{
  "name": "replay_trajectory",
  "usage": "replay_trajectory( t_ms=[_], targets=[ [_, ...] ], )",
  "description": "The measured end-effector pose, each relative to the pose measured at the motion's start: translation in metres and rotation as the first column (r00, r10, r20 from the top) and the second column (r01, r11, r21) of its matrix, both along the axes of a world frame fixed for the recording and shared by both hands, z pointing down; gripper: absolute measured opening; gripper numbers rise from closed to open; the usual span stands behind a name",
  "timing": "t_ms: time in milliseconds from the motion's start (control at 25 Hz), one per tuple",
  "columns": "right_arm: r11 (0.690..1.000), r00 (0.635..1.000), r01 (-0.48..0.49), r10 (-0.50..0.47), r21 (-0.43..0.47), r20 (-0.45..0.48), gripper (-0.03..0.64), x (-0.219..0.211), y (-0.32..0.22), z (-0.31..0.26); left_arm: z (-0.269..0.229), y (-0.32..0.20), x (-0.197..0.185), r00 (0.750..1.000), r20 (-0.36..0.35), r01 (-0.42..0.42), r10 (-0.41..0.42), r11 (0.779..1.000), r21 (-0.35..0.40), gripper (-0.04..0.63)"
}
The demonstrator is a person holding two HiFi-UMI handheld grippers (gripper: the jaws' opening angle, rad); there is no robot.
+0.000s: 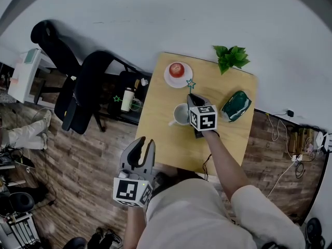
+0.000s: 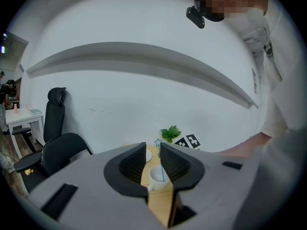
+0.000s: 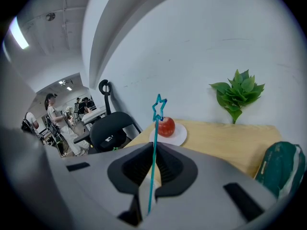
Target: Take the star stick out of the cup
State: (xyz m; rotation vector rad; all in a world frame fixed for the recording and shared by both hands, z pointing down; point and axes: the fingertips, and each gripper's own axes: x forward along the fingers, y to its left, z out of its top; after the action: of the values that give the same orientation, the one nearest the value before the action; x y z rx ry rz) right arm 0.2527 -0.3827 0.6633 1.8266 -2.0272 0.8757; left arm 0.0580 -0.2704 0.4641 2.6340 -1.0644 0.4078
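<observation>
The right gripper [image 3: 153,152] has its jaws closed on the stick [image 3: 156,126], which stands in the cup [image 1: 181,114]. The left gripper [image 2: 152,148] hangs beside the table [image 1: 166,139], jaws apart and empty.

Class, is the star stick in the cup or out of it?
In. The left gripper view shows the star stick standing inside the white cup, with the right gripper shut on its shaft.

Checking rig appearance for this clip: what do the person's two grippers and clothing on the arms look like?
The left gripper and right gripper both have grey bodies with black, curved, ribbed jaws. Each carries a white cube printed with black square markers. The person wears a light-coloured top with a short sleeve.
</observation>
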Motion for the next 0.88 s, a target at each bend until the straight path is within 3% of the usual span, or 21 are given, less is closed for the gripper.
replay_trajectory(
  t_ms=[320, 880],
  targets=[
    [1.000, 1.000, -0.021, 0.020, 0.022, 0.017, 0.011, 0.001, 0.005, -0.009, -0.005, 0.003, -0.008, 1.000, -0.019, 0.010, -0.009, 1.000, 0.009, 0.088],
    [0.988, 0.993, -0.104, 0.098, 0.115, 0.060, 0.011, 0.005, 0.023, -0.050, -0.015, 0.019, -0.017, 0.998, -0.037, -0.054, 0.055, 0.998, 0.027, 0.087]
  ],
)
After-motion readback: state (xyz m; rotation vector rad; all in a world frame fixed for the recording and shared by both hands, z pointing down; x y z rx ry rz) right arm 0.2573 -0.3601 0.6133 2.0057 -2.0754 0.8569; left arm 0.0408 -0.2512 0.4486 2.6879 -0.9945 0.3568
